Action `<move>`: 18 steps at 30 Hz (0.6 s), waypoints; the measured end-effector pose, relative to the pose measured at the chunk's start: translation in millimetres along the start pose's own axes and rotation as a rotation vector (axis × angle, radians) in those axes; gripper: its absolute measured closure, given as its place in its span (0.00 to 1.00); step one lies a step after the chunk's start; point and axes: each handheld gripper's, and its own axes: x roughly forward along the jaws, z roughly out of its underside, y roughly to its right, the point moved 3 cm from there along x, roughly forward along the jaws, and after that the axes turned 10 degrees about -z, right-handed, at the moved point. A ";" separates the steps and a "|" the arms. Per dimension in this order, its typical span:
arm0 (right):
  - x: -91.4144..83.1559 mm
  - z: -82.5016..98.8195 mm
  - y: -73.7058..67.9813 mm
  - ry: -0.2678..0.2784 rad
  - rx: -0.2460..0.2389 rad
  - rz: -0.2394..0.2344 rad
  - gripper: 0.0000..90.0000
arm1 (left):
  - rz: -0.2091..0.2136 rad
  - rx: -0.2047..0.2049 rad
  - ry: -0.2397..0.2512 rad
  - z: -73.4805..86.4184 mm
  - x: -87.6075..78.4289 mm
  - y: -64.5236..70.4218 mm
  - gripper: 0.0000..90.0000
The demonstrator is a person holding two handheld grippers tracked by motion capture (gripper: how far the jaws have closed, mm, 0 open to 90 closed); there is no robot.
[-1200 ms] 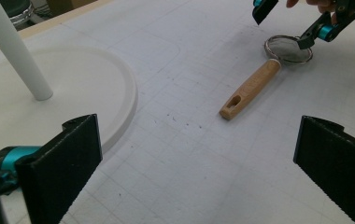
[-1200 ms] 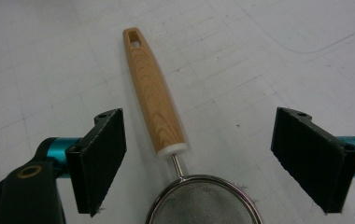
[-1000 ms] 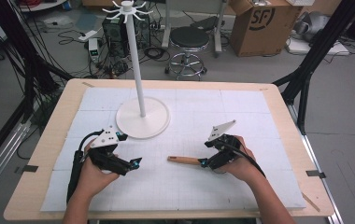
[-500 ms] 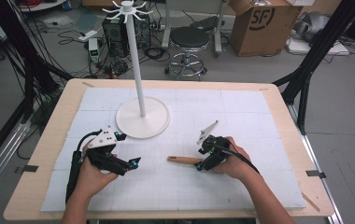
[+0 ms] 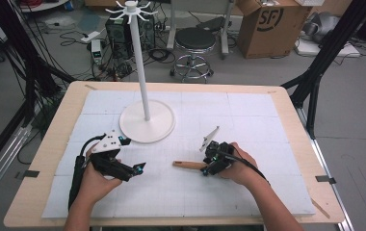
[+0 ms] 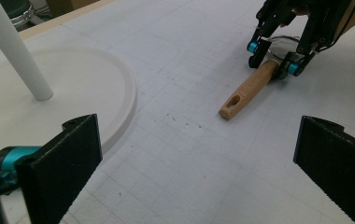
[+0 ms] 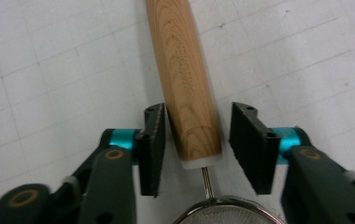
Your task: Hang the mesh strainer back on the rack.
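The right gripper (image 5: 204, 170) is lowered onto the white gridded mat (image 5: 248, 192), its jaws straddling the wide end of a wooden handle (image 5: 189, 164). The jaws have just been closing. In the right gripper view the left pad sits against the wood while a narrow gap remains at the right pad, so the handle (image 7: 185, 70) is bracketed but not yet pinched. That view also shows a white collar at the handle's end, a thin wire stem and the rim of a fine metal mesh strainer (image 7: 224, 212) beneath the gripper (image 7: 203, 149). Faint lettering is embossed along the wood; it cannot be read.

The handle lies flat on the mat, right of centre on the person's side, its free end pointing toward the left gripper (image 5: 137, 169). The left gripper view shows a slot-shaped hanging hole in that free end (image 6: 249, 88), with the right gripper (image 6: 273, 58) over the far end.

The left gripper rests on the mat well apart from the handle, jaws spread wide with nothing between them.

Beyond the left gripper stands a white hanging stand (image 5: 145, 86): round base, upright pole, hook ring on top. Nothing lies between the handle and the stand.

Behind the wooden table (image 5: 287, 96), the high view shows a cardboard box (image 5: 267, 24) printed "SF", a stool (image 5: 196, 45) and floor cables.
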 end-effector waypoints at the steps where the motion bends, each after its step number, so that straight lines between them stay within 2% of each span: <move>1: -0.3 0.1 -0.7 -0.006 0.005 0.003 0.68 | 0.001 0.002 0.000 -0.1 0.0 0.0 0.02; 3: 0.1 -0.3 -0.9 -0.009 -0.010 0.013 0.71 | 0.001 -0.002 0.002 -0.2 0.2 0.4 0.02; 8: 0.1 -0.5 -2.7 -0.011 0.007 0.020 0.75 | -0.003 -0.004 0.002 -0.3 0.5 1.0 0.02; 12: 0.1 -0.8 -3.1 -0.015 -0.002 0.027 0.76 | -0.001 -0.004 0.004 -0.2 0.8 0.8 0.02; 16: -0.1 -0.6 -4.4 -0.020 0.010 0.023 0.75 | 0.001 -0.004 0.001 0.0 1.0 1.1 0.02; 18: 0.1 -0.4 -3.8 -0.011 0.000 0.007 0.70 | -0.001 -0.004 -0.001 -0.1 1.0 1.3 0.02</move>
